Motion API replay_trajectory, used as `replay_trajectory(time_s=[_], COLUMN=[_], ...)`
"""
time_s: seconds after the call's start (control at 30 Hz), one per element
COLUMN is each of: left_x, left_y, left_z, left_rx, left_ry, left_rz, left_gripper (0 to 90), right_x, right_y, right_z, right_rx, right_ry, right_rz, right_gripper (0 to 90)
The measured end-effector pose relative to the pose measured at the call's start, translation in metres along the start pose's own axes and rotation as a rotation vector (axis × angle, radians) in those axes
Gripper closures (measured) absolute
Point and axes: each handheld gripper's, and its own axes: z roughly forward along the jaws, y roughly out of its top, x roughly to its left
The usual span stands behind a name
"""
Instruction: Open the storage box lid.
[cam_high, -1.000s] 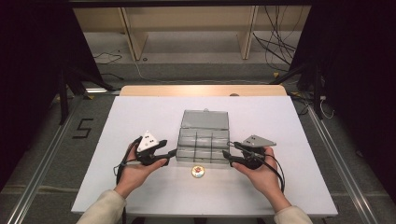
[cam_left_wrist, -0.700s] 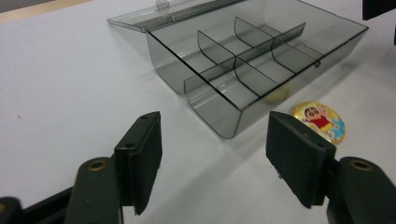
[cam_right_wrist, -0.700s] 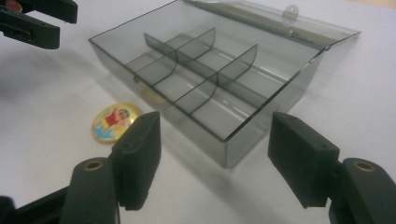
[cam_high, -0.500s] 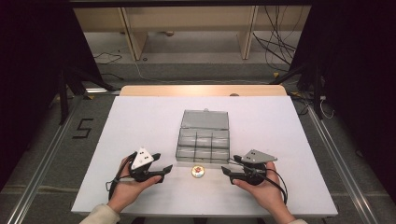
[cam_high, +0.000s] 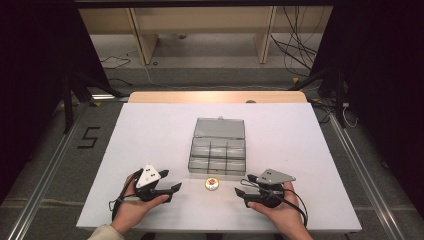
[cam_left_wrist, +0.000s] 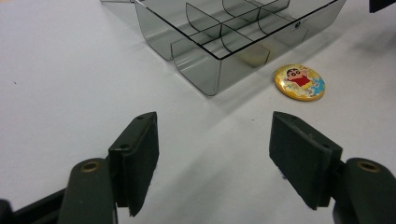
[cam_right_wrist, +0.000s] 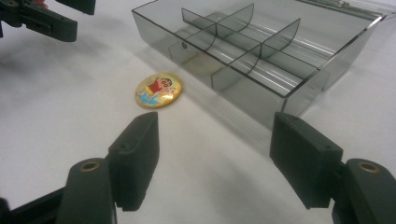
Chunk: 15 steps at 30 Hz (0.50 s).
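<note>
The badge (cam_high: 211, 184) lies flat on the white table (cam_high: 150, 130), just in front of the box (cam_high: 218, 150), near the middle of the box's near wall and apart from it. It is a small round pin with a yellow rim and a cartoon figure on a glossy, domed face. It looks light and stiff, and probably slippery on top, so pads pressed on the dome would likely slide off. The better hold is likely across its thin edge, pads low against the table on opposite sides of the rim.

The box is clear grey plastic, lid thrown back on the far side, its compartments holding nothing that can be seen. It looks light enough to skid if nudged.

The left gripper (cam_high: 176, 187) rests to the left of the badge, the right gripper (cam_high: 240, 192) to its right, both well short of the box's near corners and pointing inward. Each has just been opening its jaws, and both pairs now stand spread wide with only bare table between them. Neither touches the badge or the box.
</note>
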Motion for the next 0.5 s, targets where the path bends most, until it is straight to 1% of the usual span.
replay_trajectory(time_s=[0.27,0.5], left_x=[-0.0015,-0.0011], left_y=[0.0004,-0.0005], left_z=[0.0015,0.0016], left_rx=[0.01,0.015], left_ry=[-0.005,-0.003], left_rz=[0.011,0.009], left_gripper=[32.8,32.9], right_x=[0.0005,0.0012], right_y=[-0.0011,-0.0001], right_z=[-0.001,0.0009], right_rx=[0.002,0.005], right_ry=[-0.003,0.001], right_rz=[0.001,-0.009], right_gripper=[33.5,33.3])
